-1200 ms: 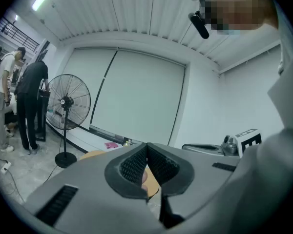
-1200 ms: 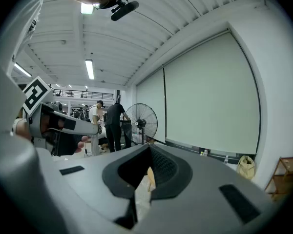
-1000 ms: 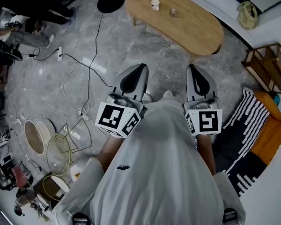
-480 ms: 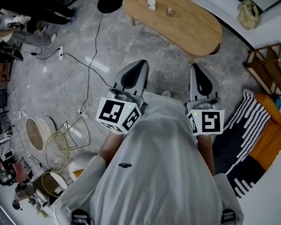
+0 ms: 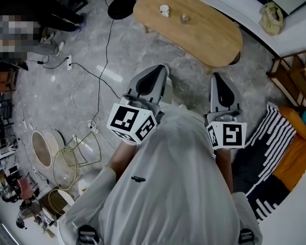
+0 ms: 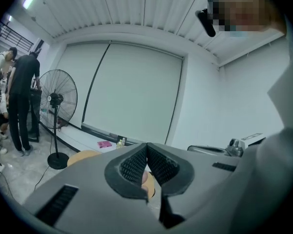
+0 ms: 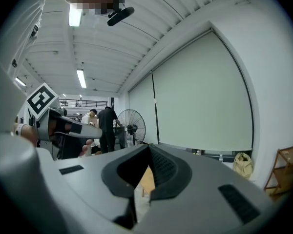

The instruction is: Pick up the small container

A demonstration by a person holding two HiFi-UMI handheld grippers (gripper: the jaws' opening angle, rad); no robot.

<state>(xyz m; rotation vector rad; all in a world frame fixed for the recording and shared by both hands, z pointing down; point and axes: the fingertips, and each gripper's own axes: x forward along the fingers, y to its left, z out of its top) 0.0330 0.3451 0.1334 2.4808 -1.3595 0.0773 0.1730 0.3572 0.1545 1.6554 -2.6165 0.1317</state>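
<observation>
We hold both tongs out in front of our white shirt (image 5: 173,188), side by side over the grey stone floor (image 5: 61,96), each pointing toward the oval wooden table (image 5: 209,34) that stands ahead of us. The left tongs (image 5: 162,69) are closed, and in the left gripper view their ribbed pads (image 6: 136,164) meet at the tip with nothing between them. The right tongs (image 5: 217,77) are closed too, and in the right gripper view the two jaws come together at a point and hold nothing. On the far left part of the table stand a small white container (image 5: 164,10) and, near it to the right, a small clear container (image 5: 184,18); we cannot tell which of the two is meant. Both are upright on the wood and well apart from either tongs. A black round fan base (image 5: 121,6) sits on the floor just left of the table, with a cable (image 5: 99,70) trailing from it across the floor. Wire baskets (image 5: 71,160) lie at our lower left, and a striped cushion (image 5: 268,142) and a wooden shelf (image 5: 296,78) are at our right. In the left gripper view a standing fan (image 6: 56,101) and people (image 6: 19,101) show at the far left.
</observation>
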